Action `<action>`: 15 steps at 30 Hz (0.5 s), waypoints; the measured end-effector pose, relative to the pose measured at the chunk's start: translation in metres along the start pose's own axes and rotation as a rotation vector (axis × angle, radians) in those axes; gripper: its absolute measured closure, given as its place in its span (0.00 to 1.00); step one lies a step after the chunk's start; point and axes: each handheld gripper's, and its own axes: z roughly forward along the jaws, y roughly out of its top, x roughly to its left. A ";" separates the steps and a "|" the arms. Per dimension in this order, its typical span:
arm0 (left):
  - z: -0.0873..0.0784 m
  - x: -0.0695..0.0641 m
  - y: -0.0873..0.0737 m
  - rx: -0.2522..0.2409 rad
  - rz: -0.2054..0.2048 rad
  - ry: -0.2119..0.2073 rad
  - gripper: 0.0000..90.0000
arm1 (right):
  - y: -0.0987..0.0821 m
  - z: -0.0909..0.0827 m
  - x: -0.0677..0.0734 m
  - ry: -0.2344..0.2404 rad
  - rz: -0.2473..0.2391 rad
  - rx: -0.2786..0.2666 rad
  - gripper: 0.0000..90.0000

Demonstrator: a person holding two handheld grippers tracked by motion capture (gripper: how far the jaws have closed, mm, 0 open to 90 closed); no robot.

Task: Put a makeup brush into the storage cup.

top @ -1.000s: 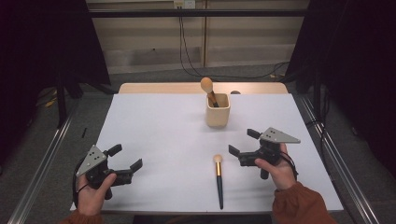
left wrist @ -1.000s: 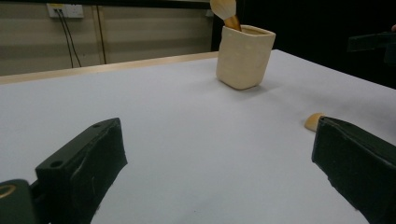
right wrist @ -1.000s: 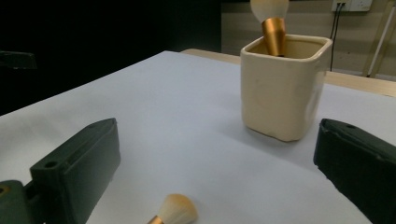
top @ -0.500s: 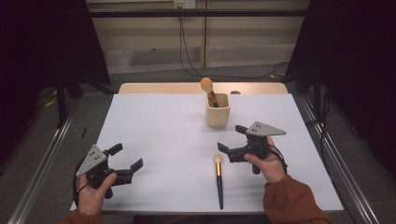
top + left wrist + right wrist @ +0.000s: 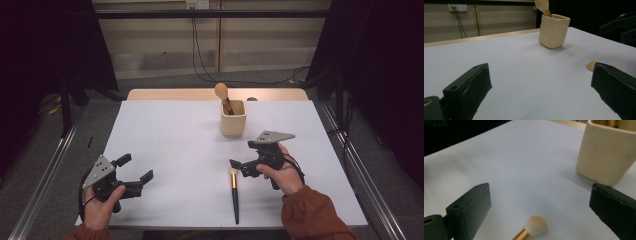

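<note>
Table [image 5: 165, 130] white, person seated at 6 o'clock. Cup [image 5: 233, 118] past centre toward 1 o'clock, brush head sticking out. Right gripper [image 5: 242, 158] jaws spread, over brush [image 5: 234, 192] head; brush lies flat, handle toward 6. Left gripper [image 5: 135, 167] spread, empty, at 8 o'clock.

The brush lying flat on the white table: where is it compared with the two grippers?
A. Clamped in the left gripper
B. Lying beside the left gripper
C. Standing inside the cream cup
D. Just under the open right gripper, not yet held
D. The brush lies on the table with its bristle head just below the right gripper, whose jaws stand apart with nothing between them; the left gripper is far off to the side.
</note>
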 end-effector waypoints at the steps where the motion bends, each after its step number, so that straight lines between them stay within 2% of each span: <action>1: 0.000 0.000 0.000 -0.001 -0.004 -0.002 0.03 | 0.000 0.000 0.000 0.013 0.003 0.016 0.03; 3: 0.000 0.000 0.000 -0.001 -0.001 0.000 0.03 | 0.000 0.001 0.000 0.037 0.006 0.049 0.03; 6: 0.000 0.000 0.000 -0.002 -0.003 0.000 0.03 | 0.000 0.003 0.002 0.042 0.000 0.096 0.03; 10: 0.000 0.000 0.000 0.000 0.002 0.002 0.03 | -0.001 0.009 0.008 0.036 -0.004 0.185 0.03; 15: 0.000 0.000 0.000 0.001 0.000 0.011 0.03 | 0.000 0.016 0.012 0.026 -0.007 0.264 0.03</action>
